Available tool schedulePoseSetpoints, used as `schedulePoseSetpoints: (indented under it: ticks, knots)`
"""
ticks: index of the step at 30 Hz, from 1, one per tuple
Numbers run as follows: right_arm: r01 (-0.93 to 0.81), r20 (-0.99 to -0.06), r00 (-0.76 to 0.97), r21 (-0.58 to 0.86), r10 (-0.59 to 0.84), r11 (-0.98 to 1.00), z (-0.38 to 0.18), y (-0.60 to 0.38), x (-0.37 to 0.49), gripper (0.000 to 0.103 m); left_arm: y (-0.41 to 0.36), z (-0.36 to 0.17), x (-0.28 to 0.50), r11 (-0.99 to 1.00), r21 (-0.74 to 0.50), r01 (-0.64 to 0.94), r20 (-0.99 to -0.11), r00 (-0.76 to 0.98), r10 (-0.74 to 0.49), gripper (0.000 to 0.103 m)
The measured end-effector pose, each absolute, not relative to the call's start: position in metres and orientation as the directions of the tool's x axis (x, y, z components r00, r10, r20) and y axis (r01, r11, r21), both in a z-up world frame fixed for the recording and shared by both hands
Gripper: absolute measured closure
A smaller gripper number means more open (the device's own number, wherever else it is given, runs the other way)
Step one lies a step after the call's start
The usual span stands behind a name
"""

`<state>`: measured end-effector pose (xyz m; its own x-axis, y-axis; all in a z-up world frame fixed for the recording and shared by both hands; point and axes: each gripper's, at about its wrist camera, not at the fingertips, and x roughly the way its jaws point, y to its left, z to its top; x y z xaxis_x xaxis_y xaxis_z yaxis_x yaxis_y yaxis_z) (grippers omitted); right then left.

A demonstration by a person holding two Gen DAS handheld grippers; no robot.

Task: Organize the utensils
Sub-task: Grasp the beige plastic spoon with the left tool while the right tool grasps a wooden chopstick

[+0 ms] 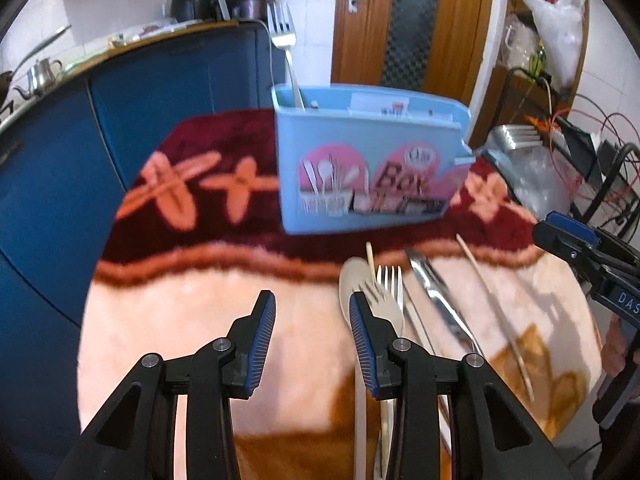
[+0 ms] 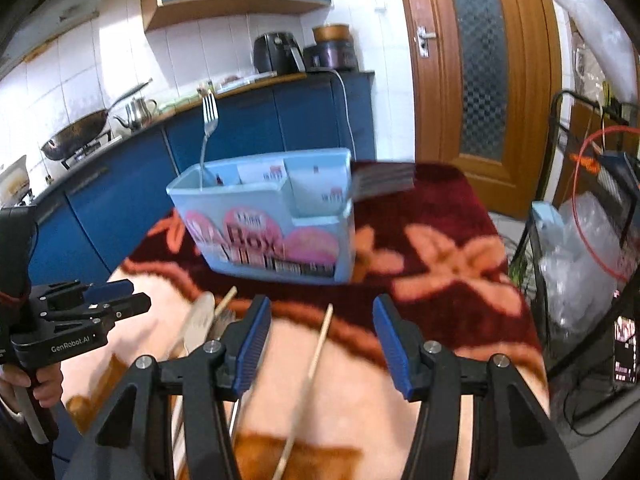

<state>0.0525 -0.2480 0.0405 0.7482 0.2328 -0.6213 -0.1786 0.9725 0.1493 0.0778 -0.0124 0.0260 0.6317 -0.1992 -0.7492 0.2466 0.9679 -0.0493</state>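
Pale blue plastic marks the landmark here: a utensil box [image 1: 368,168] with pink printed circles on its front stands upright on the dark red, flower-patterned part of the plush cloth [image 1: 192,320] that covers the desk. One fork [image 1: 283,36] already stands in the box's end compartment, tines up, its handle leaning against the wall.

On the near side of the box, on the peach part of the cloth, the loose utensils lie in a row with their heads towards the box: a spoon [image 1: 360,284], a second fork [image 1: 390,280] lying partly over it, a knife [image 1: 436,296] just beside them, and a chopstick [image 1: 492,304] farther out from the group. A second thin stick [image 1: 371,258] pokes out between the spoon and the fork.

The left tongs [image 1: 312,320] hover in front of the box with their jaws partly open and nothing between them; one blue pad overlaps the spoon and fork in the left wrist view, but whether it touches them cannot be told. The right tongs [image 2: 322,340] are also on the near side of the box, jaws standing wider apart and gripping nothing, with the chopstick [image 2: 316,364] lying on the cloth in line with the gap. A hand [image 2: 40,388] holds the left tool's handle.
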Motion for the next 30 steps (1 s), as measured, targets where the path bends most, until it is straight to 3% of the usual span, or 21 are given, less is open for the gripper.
schedulePoseSetpoints:
  ticks: [28, 30]
  knots:
    - [-0.200, -0.765, 0.592, 0.168, 0.255, 0.965, -0.003, -0.238, 0.061, 0.046, -0.034, -0.017, 0.102, 0.959, -0.059, 0.277, -0.857, 0.478, -0.191, 0.061]
    - [-0.207, -0.773, 0.579, 0.168, 0.259, 0.964, -0.004, -0.236, 0.062, 0.046, -0.031, -0.016, 0.105, 0.959, -0.083, 0.272, -0.859, 0.468, -0.208, 0.067]
